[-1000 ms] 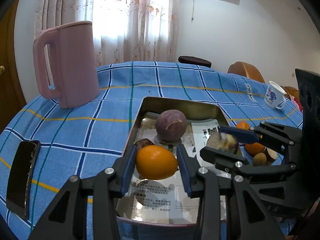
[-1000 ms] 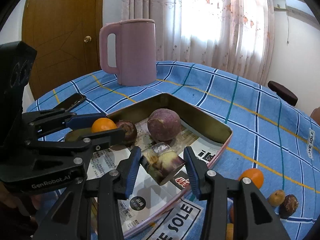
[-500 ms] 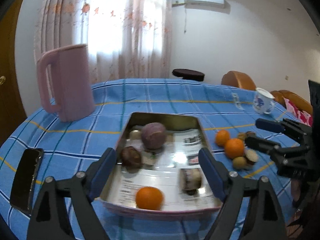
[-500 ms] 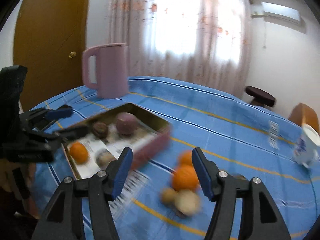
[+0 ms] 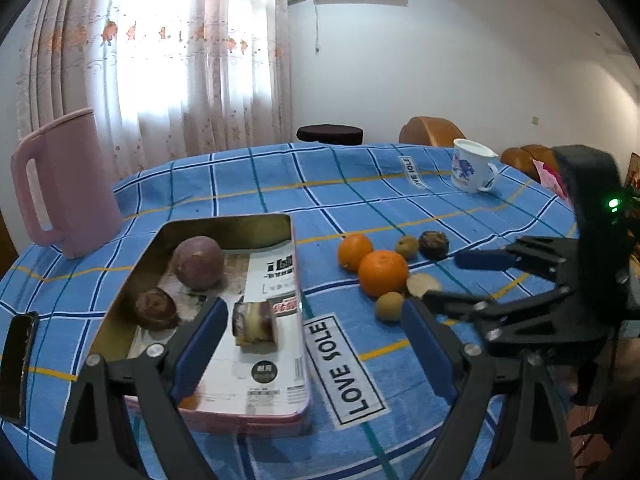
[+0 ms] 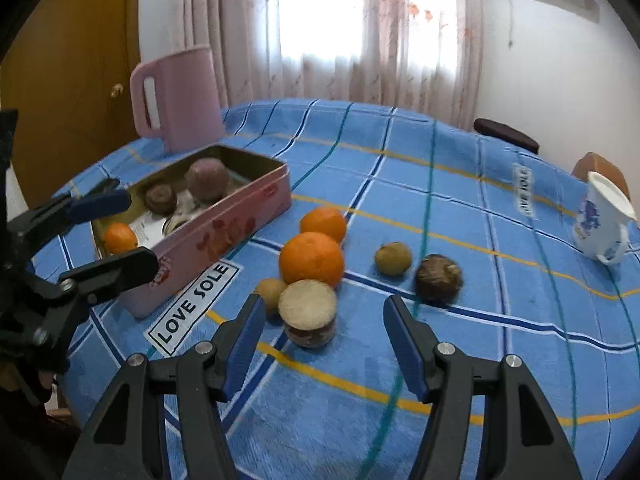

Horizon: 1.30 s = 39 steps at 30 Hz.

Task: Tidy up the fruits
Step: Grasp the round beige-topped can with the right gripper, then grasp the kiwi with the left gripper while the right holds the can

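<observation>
Right gripper (image 6: 324, 344): jaws wide, empty; cut fruit piece (image 6: 307, 312) at 11 o'clock, near. Left gripper (image 5: 312, 348): wide, empty; tin (image 5: 280, 408) at 10 o'clock.

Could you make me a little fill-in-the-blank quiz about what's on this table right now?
1. The jug behind the tin is coloured ____.
2. Both the left gripper and the right gripper hold ____.
3. The number of oranges lying on the cloth outside the tin is ____.
4. The white cup bears a pattern coloured ____.

Missing words: pink; nothing; two; blue
</observation>
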Each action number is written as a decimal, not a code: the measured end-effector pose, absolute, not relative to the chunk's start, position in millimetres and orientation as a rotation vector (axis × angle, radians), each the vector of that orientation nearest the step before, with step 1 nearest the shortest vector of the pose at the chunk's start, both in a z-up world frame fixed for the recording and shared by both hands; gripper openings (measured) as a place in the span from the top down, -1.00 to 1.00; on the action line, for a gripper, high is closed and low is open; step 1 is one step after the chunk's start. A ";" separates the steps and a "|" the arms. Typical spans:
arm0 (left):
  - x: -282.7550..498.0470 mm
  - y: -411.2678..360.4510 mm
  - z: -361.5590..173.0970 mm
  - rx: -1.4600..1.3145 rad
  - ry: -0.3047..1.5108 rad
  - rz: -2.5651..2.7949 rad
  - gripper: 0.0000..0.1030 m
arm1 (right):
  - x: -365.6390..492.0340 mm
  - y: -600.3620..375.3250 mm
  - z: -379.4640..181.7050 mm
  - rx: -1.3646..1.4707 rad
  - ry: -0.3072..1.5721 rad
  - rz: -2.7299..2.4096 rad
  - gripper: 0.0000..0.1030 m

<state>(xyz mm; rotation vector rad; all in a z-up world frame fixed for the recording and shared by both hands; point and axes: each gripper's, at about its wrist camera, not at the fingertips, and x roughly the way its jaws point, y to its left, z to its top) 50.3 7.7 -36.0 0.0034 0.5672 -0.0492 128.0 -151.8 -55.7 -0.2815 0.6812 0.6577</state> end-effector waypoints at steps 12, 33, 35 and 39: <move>54.6 -12.4 -38.0 0.021 0.577 -0.085 -0.76 | 137.3 -159.4 -57.8 -0.190 0.729 0.666 0.30; 107.3 -67.0 -61.5 0.084 0.767 -0.150 0.20 | 141.8 -205.9 -46.0 -0.128 0.644 0.519 0.29; 112.0 -67.6 -65.0 0.083 0.794 -0.149 0.19 | 141.5 -204.5 -46.4 -0.134 0.646 0.521 0.29; 120.1 -56.5 -68.0 0.035 0.819 -0.147 0.21 | 142.4 -201.5 -47.8 -0.147 0.657 0.529 0.29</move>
